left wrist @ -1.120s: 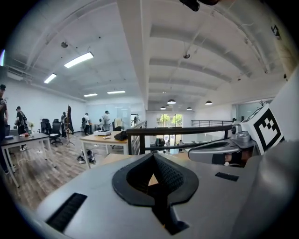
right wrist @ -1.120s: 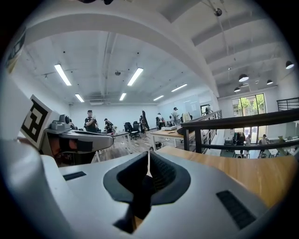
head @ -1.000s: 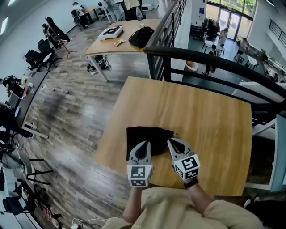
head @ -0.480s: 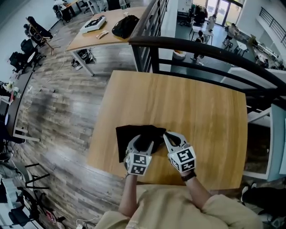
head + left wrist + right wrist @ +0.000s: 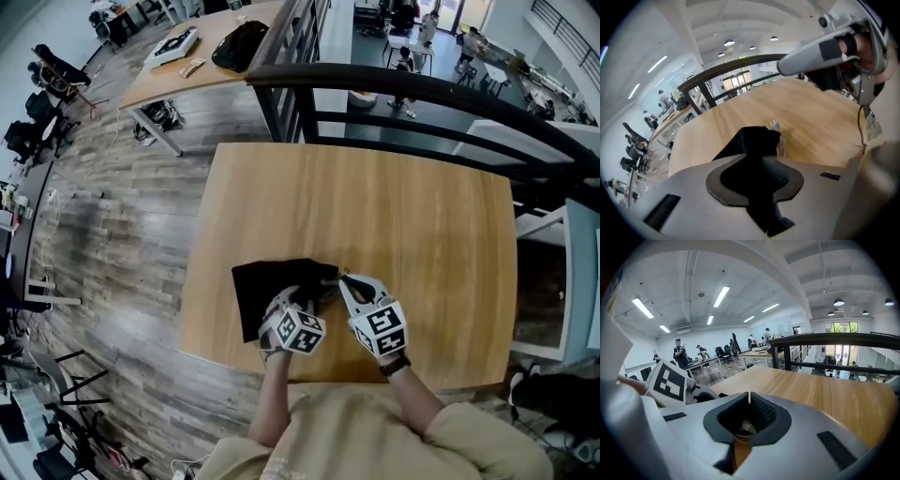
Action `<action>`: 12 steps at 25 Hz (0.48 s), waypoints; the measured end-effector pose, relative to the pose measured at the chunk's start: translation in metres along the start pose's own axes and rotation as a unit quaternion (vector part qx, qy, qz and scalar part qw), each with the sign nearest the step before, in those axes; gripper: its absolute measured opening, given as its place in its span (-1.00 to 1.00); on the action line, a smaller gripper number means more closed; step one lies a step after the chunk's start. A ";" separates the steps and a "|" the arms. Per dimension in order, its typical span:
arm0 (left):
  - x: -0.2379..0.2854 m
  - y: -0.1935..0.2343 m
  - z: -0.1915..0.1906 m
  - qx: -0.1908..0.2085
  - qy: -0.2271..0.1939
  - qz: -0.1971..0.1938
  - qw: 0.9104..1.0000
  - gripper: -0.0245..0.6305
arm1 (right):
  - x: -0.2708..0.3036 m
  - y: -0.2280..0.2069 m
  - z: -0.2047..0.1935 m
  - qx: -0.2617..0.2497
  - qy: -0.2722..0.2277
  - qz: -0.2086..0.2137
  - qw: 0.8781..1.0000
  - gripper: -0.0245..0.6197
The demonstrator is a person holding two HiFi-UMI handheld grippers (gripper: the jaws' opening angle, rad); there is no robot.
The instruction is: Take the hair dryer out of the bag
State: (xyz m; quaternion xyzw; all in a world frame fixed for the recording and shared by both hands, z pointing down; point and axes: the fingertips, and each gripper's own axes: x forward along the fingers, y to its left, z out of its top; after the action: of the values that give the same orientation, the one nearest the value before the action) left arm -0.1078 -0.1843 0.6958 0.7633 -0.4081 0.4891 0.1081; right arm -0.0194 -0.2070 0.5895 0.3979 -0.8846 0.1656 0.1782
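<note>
Bag (image 5: 255, 284) lies pinched in the left claw (image 5: 296, 298), jaws just closing; right claw (image 5: 347, 281) closed.

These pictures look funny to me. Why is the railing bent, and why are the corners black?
Head view: the wide lens bows the railing and the table edges; the light is even. Left gripper view: the black corners are the round lens's rim, and the bag is too dark to show detail. Right gripper view: same black rim, and the ceiling lights glare white.
</note>
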 end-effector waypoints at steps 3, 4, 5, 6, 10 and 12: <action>-0.011 0.014 0.007 -0.096 -0.038 -0.010 0.995 -0.83 | 0.002 -0.002 -0.009 0.003 0.012 0.010 1.000 -0.86; -0.016 0.020 0.009 -0.144 -0.059 -0.026 0.987 -0.84 | 0.004 0.000 -0.012 0.001 0.015 0.021 1.000 -0.86; -0.020 0.025 0.010 -0.193 -0.080 -0.044 0.977 -0.84 | 0.006 0.002 -0.017 -0.005 0.019 0.034 0.999 -0.86; -0.025 0.031 0.011 -0.233 -0.099 -0.059 0.966 -0.85 | 0.009 0.005 -0.024 -0.014 0.026 0.048 0.998 -0.86; -0.038 0.045 0.006 -0.279 -0.130 -0.076 0.949 -0.85 | 0.021 0.021 -0.050 -0.081 0.059 0.101 0.990 -0.86; -0.041 0.048 0.008 -0.292 -0.145 -0.082 0.942 -0.85 | 0.029 0.030 -0.059 -0.118 0.070 0.129 0.982 -0.86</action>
State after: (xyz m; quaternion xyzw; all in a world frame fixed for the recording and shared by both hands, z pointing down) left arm -0.1449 -0.1984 0.6460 0.7916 -0.4801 0.2218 0.3060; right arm -0.0492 -0.1814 0.6501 0.2437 -0.9272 0.1096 0.2624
